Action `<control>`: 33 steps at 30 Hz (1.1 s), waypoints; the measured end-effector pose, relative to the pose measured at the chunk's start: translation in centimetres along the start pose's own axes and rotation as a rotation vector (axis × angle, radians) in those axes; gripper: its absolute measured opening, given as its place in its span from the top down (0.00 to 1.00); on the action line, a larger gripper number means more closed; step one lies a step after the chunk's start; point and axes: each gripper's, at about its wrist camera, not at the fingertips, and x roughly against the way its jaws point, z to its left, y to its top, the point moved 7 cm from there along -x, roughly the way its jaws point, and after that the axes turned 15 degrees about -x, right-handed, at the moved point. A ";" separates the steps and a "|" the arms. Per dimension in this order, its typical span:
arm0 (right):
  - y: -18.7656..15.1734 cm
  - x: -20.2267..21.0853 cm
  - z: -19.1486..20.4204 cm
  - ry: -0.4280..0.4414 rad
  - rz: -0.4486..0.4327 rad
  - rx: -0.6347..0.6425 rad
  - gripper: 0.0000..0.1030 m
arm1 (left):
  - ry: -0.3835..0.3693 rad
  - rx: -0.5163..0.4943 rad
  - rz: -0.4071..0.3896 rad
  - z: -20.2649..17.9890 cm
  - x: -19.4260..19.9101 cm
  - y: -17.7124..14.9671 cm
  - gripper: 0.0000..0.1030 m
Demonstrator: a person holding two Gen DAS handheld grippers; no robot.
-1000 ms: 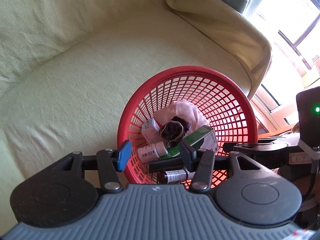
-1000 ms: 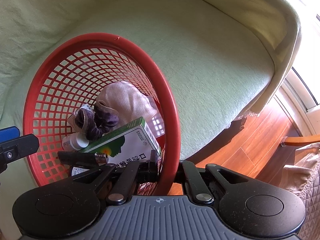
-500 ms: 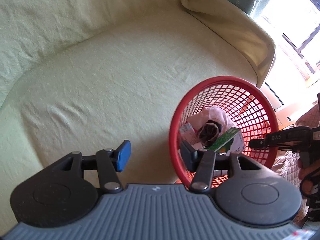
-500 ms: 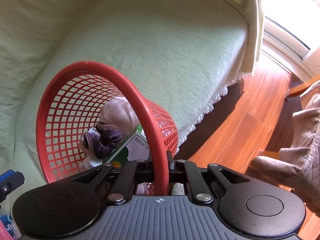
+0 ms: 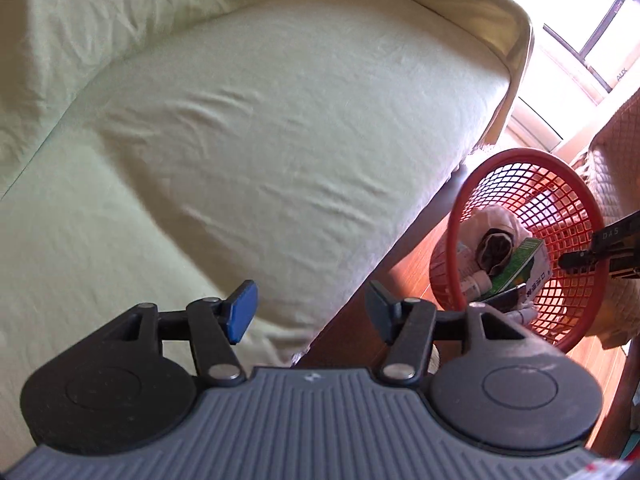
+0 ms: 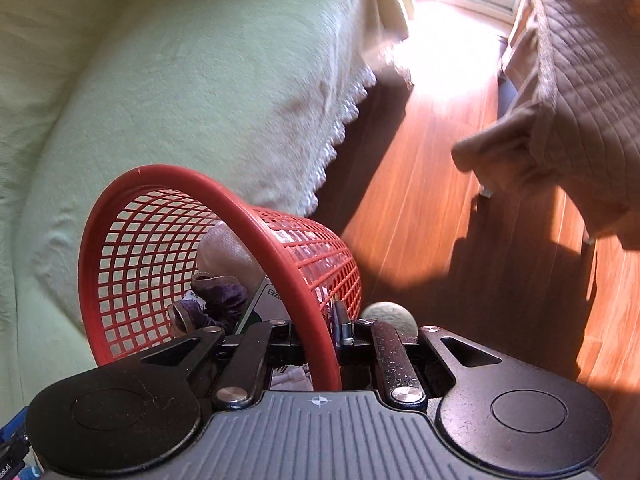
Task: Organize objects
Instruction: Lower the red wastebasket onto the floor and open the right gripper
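Right tool (image 6: 334, 340) pinches the red basket (image 6: 160, 216), its fingertips hidden.

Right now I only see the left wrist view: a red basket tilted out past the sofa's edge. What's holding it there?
Observer: The right tool grips the basket by its rim. Its jaws have just been opening a little, with the rim between them.
Operator: Is anything lying on the floor near it?
Observer: Yes. A pale round thing shows just beyond that tool, beside the basket. I can't tell what it is.
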 end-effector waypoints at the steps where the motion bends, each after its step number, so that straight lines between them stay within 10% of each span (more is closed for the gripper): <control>1: -1.3 -0.2 -1.0 -0.009 0.015 -0.013 0.93 | 0.007 0.006 0.011 0.3 0.5 -1.8 0.44; 18: -18.4 -10.8 -13.9 -0.011 0.178 0.046 0.92 | 0.132 0.185 0.046 -3.5 -0.8 -24.3 0.36; 33: -18.2 -29.5 -18.3 0.101 0.150 -0.046 0.91 | 0.130 0.128 0.019 -4.8 -18.1 -31.9 0.33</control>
